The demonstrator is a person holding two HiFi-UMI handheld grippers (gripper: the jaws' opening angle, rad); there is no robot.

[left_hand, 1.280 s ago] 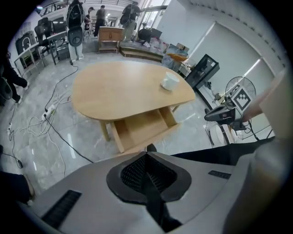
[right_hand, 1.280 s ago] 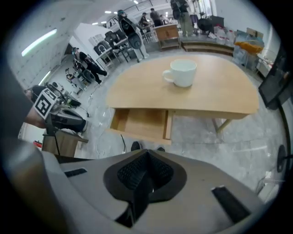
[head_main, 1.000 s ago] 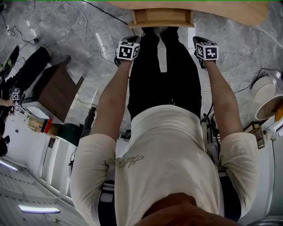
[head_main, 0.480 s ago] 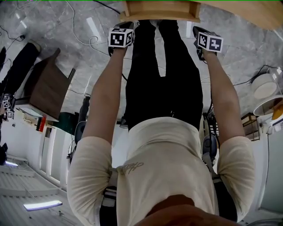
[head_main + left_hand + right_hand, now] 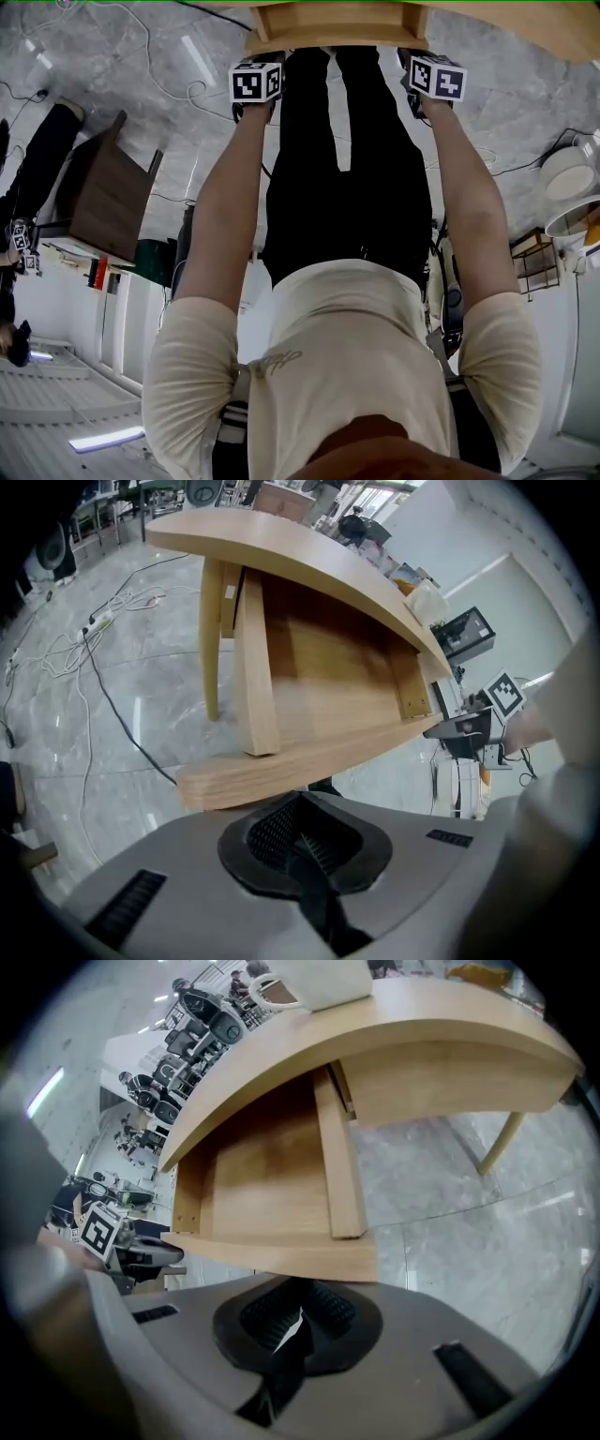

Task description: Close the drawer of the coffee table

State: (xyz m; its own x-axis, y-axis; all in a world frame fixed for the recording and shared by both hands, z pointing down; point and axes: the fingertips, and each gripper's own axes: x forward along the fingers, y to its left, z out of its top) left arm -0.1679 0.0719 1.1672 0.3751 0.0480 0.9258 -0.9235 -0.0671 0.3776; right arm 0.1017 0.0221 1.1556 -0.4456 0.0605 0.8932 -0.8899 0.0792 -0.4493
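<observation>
Since the pale wooden drawer (image 5: 309,761) stands pulled out from under the curved top of the light wood coffee table (image 5: 309,560), at the far edge of the scene, you hold the left gripper (image 5: 302,836) at the left end of its front panel and the right gripper (image 5: 291,1321) at the right end, likely so the push goes in square. Both pairs of jaws are pressed together on nothing, making blunt tips just at the panel.
</observation>
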